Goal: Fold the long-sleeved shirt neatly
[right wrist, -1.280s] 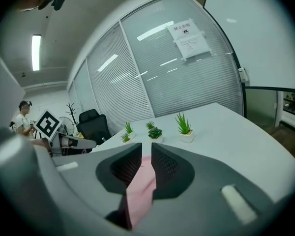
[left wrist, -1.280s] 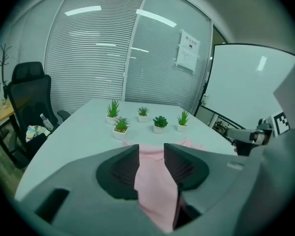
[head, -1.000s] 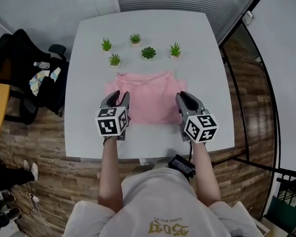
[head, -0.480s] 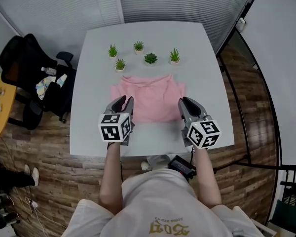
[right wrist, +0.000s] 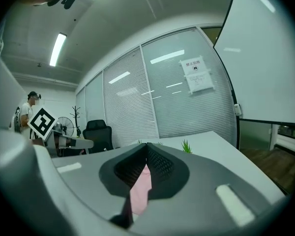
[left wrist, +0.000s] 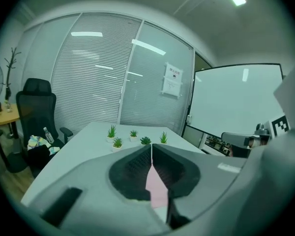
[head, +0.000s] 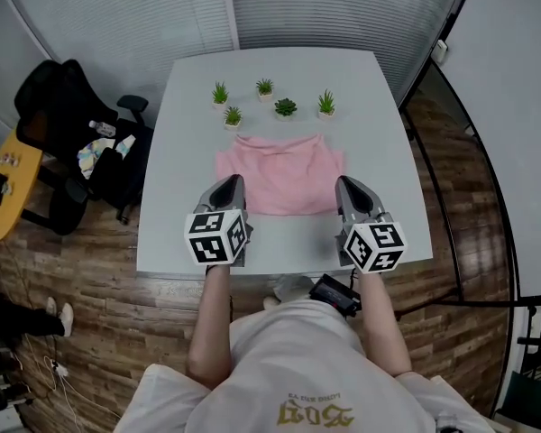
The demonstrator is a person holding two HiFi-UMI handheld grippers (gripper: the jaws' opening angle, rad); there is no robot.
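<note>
Tally: 5 potted plants [head: 286, 107]; 1 pink shirt [head: 279, 174]; 1 table [head: 187, 156]; 1 left gripper [head: 233, 181]; 1 right gripper [head: 347, 182]; 1 office chair [head: 61, 106].

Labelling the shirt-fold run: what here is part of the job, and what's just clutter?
Job:
- pink long-sleeved shirt, lying flat
- white table under it

Clutter:
- five small potted plants beyond the shirt
- black office chair with items on its seat
- yellow side table

White desk [head: 176, 206], rectangular top. Folded pink shirt [head: 279, 174] lies flat on it, near middle. Beyond shirt, five small potted plants [head: 286, 107] stand in loose row, not touching shirt.
</note>
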